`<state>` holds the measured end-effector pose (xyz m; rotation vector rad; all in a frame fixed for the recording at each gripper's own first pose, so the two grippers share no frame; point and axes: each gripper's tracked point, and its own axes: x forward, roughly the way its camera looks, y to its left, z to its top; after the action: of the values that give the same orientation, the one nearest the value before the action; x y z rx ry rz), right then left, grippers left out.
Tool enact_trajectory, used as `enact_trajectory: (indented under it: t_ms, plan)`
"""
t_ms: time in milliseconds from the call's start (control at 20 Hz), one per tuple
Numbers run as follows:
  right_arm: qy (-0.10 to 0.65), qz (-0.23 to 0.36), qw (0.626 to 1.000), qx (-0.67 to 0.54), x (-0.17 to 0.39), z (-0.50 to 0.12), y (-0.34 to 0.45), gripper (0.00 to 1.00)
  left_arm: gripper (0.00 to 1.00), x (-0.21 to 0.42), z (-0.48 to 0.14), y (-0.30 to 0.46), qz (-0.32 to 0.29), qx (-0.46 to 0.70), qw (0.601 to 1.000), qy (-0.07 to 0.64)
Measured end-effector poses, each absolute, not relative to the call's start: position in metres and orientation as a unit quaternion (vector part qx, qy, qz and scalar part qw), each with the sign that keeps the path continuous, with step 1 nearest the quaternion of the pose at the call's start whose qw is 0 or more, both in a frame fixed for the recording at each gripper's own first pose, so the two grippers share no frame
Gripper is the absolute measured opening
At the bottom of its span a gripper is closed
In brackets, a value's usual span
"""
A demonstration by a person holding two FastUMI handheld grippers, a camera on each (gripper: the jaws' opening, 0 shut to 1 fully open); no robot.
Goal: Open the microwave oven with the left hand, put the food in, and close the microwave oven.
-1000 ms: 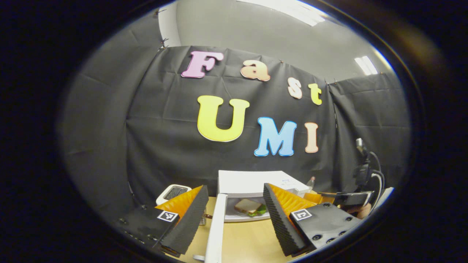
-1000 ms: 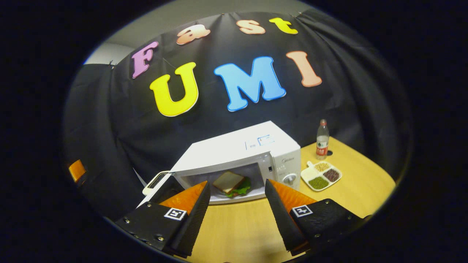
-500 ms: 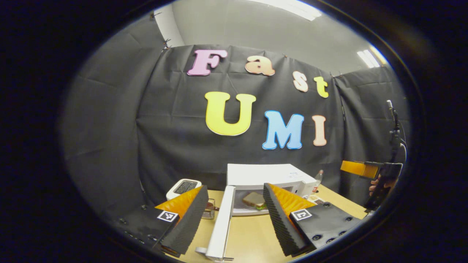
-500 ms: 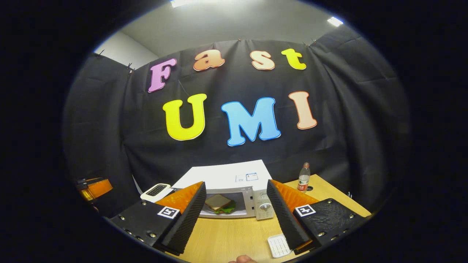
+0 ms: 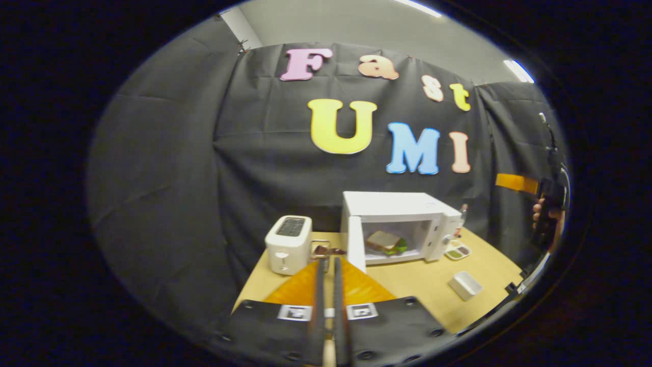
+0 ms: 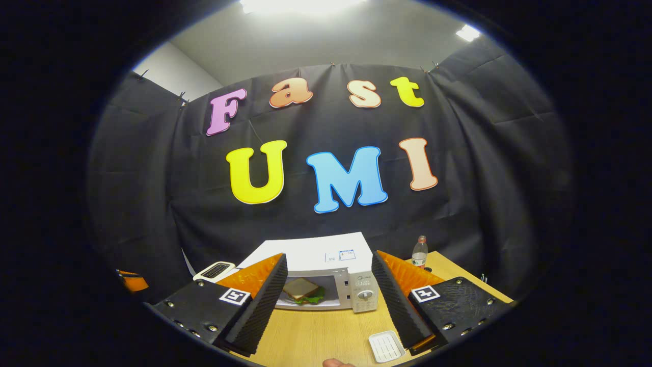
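Microwave [image 5: 402, 224] — on the counter [image 5: 423, 280], door [image 5: 355, 243] swung open leftward; sandwich [image 5: 385, 240] lies inside on its plate, so loading looks done and only closing is left. Left tongs [image 5: 326, 285] — clenched on nothing, held back from the door; probably closed up to push it. Right tongs [image 6: 328, 290] — released, empty, hanging clear in front. Toaster [image 5: 288, 243] — beside the microwave, idle.

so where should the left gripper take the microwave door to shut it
Take the door by its free outer edge, coming from its outer face, the toaster side. It stands swung wide open, edge-on to the left gripper, with the sandwich already inside; a push there should swing it shut.
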<state>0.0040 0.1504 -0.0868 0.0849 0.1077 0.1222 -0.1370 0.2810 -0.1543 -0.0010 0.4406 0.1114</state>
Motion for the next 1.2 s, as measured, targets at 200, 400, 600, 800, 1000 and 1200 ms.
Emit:
enact_trajectory:
  t_ms: [200,400,600,800,1000,1200]
  plan:
    - [0.044,0.069,0.996,0.026,0.002,-0.082,0.154,0.99,0.07,-0.158,-0.199,0.295,0.048,-0.054,0.96,0.271]
    - [0.048,0.073,0.996,0.012,0.002,-0.084,0.155,0.99,0.07,-0.163,-0.224,0.281,0.018,-0.033,0.955,0.293]
    - [0.058,0.074,0.995,0.018,0.003,-0.087,0.152,0.99,0.07,-0.157,-0.241,0.259,-0.015,-0.023,0.95,0.311]
    - [0.06,0.08,0.995,0.021,0.01,-0.087,0.142,0.99,0.07,-0.157,-0.242,0.243,-0.023,-0.017,0.948,0.316]
    - [0.052,0.091,0.994,0.02,0.025,-0.079,0.127,0.99,0.07,-0.157,-0.242,0.22,-0.021,-0.019,0.946,0.323]
    - [0.022,0.097,0.995,0.017,0.042,-0.059,0.109,0.99,0.07,-0.146,-0.244,0.173,-0.034,-0.01,0.944,0.328]
